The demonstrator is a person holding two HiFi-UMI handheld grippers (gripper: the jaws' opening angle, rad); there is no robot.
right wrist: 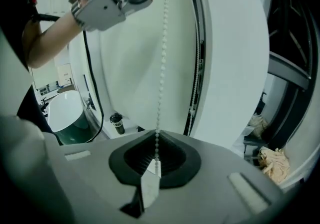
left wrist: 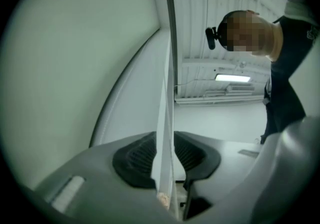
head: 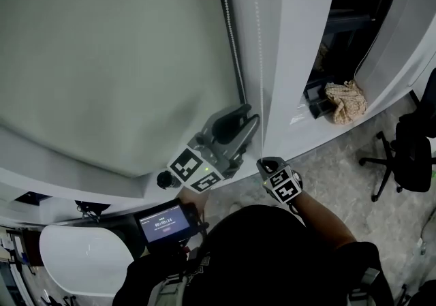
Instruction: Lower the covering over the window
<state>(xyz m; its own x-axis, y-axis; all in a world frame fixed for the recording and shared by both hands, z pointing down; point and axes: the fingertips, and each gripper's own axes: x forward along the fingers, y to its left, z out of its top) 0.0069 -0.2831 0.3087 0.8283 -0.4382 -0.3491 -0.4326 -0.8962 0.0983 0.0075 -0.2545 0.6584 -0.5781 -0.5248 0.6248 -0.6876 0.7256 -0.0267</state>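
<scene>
Pale green, that blind (head: 102,59), and it hung across the window with its bottom edge close to the sill (head: 61,158), as best I could judge. The bead chain (right wrist: 161,68) ran just beside the blind's right edge, against the white frame (head: 300,46).

My right gripper (right wrist: 152,165) sat low, jaws together and clamped on the chain, with a white tab (right wrist: 149,185) at the end of the beads caught between the pads. My left gripper (head: 251,117) was higher up the same strand with its jaws apart. The chain passed between them, but nothing was pinched.

So only one hold carried the load, and that was my worry. Those beads were small and smooth. If the right clamp let go before the left one closed, the chain could slide through and I'd lose the pull.

Closing the left jaws off-centre was the next risk, because the strand could pop out sideways and I'd grab air.

The other strand (right wrist: 200,53) ran close by the frame. Catching it together with mine would lock the loop, and pulling it alone would likely drive the blind the wrong way.

With the blind that near the sill, a hard tug at an angle could also jam the beads up top, where I couldn't see the roller.
</scene>
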